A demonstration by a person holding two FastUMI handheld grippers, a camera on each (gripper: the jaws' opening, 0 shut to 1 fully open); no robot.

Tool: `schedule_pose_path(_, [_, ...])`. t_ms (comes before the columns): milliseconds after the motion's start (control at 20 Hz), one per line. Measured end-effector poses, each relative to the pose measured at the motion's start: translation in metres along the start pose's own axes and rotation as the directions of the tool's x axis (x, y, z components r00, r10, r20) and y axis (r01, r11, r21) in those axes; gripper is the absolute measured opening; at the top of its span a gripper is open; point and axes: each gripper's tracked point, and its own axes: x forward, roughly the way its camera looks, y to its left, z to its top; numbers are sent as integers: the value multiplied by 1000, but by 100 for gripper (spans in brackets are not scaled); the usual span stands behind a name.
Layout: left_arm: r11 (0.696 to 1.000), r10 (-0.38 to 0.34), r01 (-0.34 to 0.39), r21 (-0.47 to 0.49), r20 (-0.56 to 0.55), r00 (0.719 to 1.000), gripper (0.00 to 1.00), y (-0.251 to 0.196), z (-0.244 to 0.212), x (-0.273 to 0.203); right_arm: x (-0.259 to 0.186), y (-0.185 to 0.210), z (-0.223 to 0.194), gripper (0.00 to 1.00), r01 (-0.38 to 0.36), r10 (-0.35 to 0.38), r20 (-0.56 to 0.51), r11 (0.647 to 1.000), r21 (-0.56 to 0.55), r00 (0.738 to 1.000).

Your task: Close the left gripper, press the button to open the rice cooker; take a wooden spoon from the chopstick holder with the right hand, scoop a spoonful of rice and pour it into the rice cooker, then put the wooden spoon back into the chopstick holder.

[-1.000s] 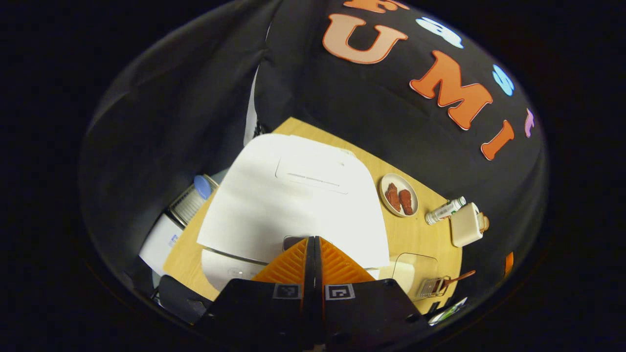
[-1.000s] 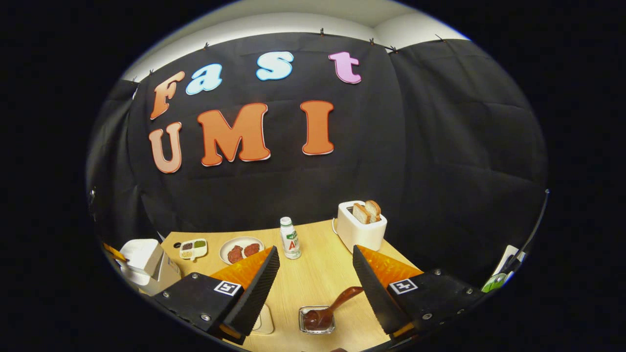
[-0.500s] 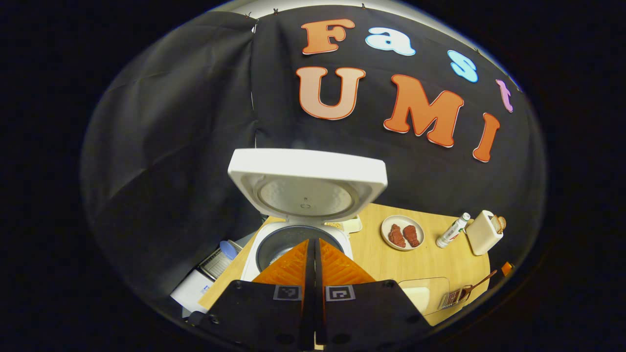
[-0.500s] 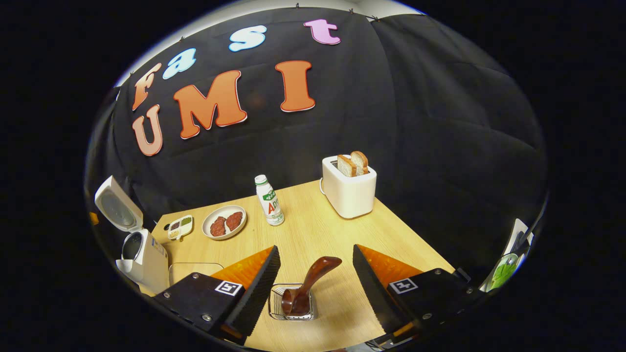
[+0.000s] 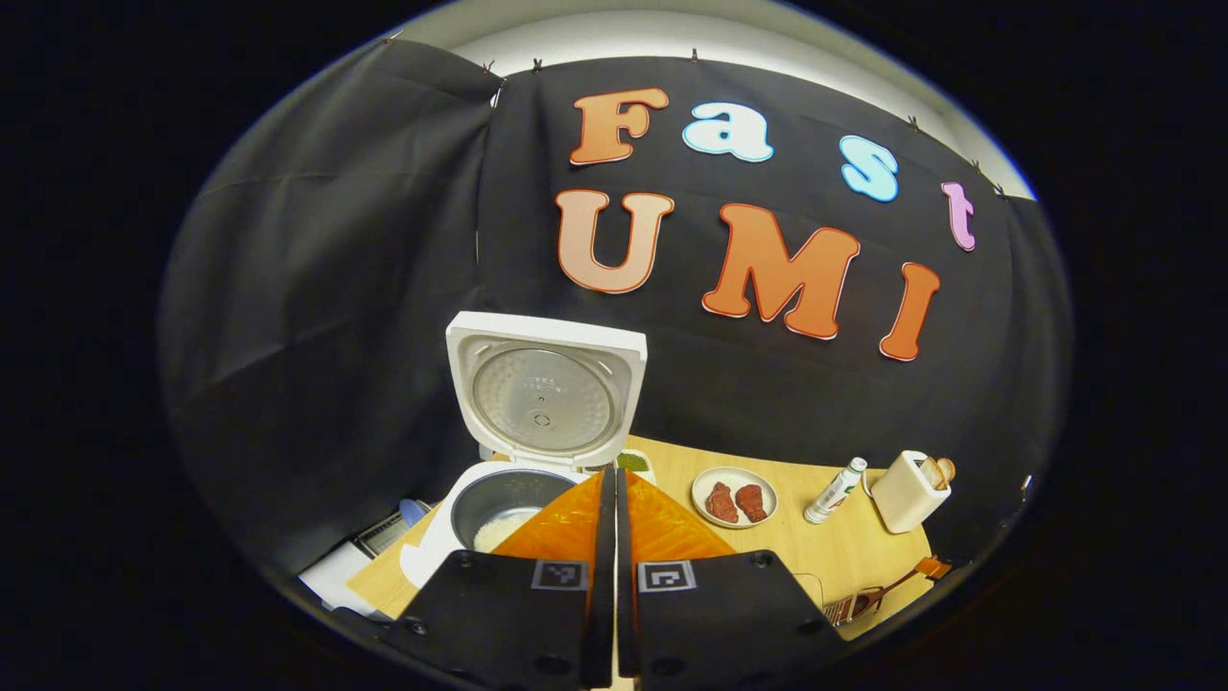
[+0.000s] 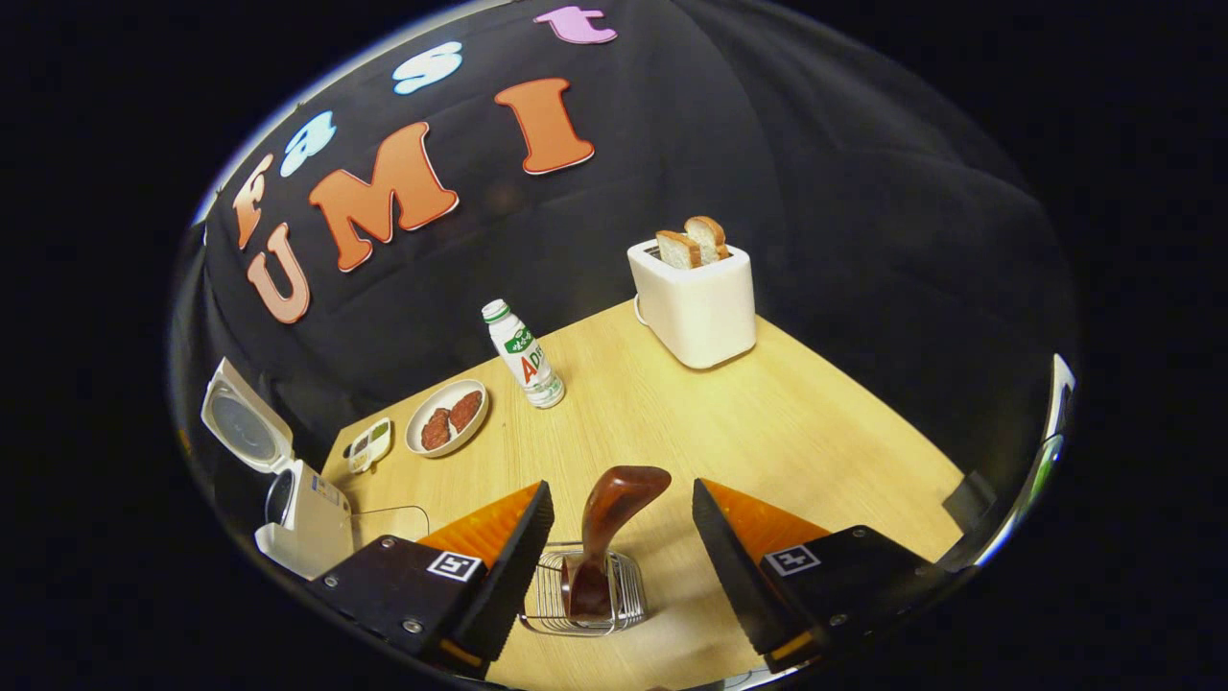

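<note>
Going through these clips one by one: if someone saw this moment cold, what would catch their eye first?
Probably the white rice cooker at the table's left end, its lid standing wide open over the inner pot, just ahead of the shut left gripper. Next, the dark wooden spoon standing in the wire chopstick holder between the open fingers of the right gripper. Farther back stands a white toaster with two bread slices.

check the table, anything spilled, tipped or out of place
Nothing stands out. The rice cooker stands lid-up, the bottle and toaster are upright, and the wooden spoon leans in its chopstick holder.
</note>
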Motion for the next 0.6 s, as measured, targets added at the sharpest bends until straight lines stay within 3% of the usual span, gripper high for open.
schedule_pose_path(50, [1000,6,-6,6,-28,1000,16,-3,-9,-6,2,2,-2,90,-26,26,-4,999,30,1000])
schedule_pose_path(100, [1000,16,-16,9,-40,999,19,-8,-13,-3,6,4,-4,84,-46,47,-8,998,52,999])
schedule_pose_path(250, [999,50,-50,10,-60,997,20,-15,-24,-11,12,6,-2,71,-95,94,10,991,93,995])
schedule_pose_path(300, [999,44,-44,-2,-65,997,22,-25,-24,-16,15,4,-3,61,-103,102,9,988,112,995])
schedule_pose_path(350, [999,45,-46,-8,-66,997,40,-32,-27,-17,18,5,-7,55,-128,130,-2,983,133,992])
schedule_pose_path(450, [999,54,-54,-5,-65,996,60,-42,-31,-18,17,11,-6,41,-163,165,3,971,176,986])
schedule_pose_path(500, [998,67,-67,4,-66,996,65,-43,-33,-22,19,12,-9,30,-170,175,-8,968,187,985])
schedule_pose_path(600, [997,71,-69,20,-70,995,82,-53,-37,-23,21,11,-11,27,-141,150,-30,967,212,988])
